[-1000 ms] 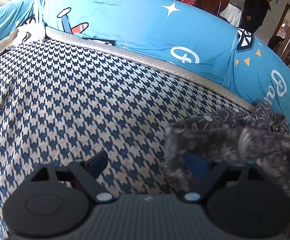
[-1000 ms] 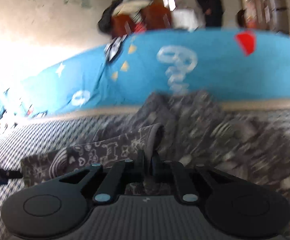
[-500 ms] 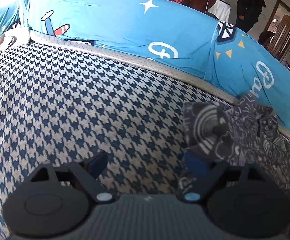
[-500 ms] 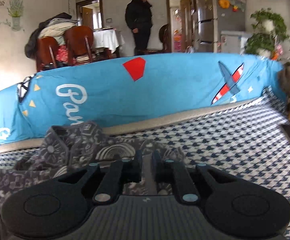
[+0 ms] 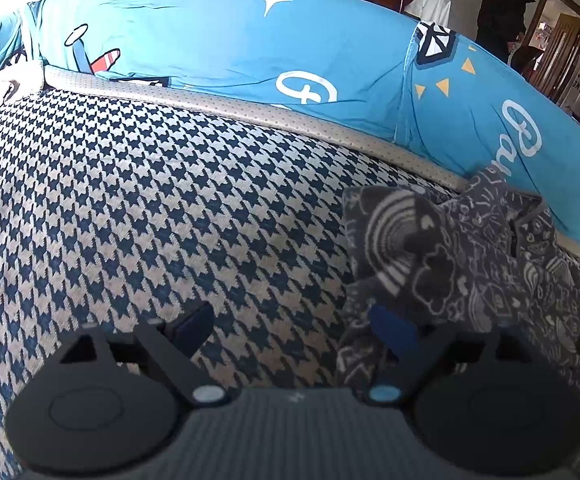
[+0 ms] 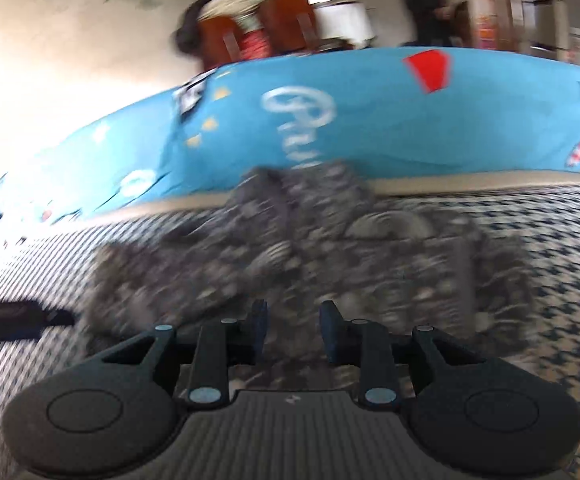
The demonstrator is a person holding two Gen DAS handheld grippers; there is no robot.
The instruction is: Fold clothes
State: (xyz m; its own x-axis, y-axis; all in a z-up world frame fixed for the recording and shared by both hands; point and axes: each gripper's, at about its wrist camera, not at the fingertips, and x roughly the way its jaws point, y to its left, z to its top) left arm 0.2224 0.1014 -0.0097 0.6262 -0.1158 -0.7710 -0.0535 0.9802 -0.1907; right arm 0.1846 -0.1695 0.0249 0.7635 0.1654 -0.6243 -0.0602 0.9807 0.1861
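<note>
A dark grey garment (image 5: pixel 449 260) with white doodle print lies crumpled on the houndstooth blanket (image 5: pixel 150 220), against the blue backrest. My left gripper (image 5: pixel 293 328) is open wide over the blanket, its right finger (image 5: pixel 393 332) at the garment's left edge and nothing gripped. In the blurred right wrist view the garment (image 6: pixel 309 248) spreads just ahead of my right gripper (image 6: pixel 294 320). Its jaws are opening, and the cloth lies under the gap with the pads off it. The left gripper's finger (image 6: pixel 10 316) shows at the left edge there.
A blue cartoon-print cover (image 5: pixel 250 48) rises behind a beige piped edge (image 5: pixel 250 112). Beyond it stand wooden chairs (image 6: pixel 250 28) piled with clothes, a white-clothed table and a person in dark clothes (image 5: pixel 505 4) by a doorway. Bare blanket (image 6: pixel 561 280) lies right of the garment.
My right gripper was shut on a fold of the garment; its jaws have parted and released it, and its view swung back left. The garment has settled flat beside the left gripper.
</note>
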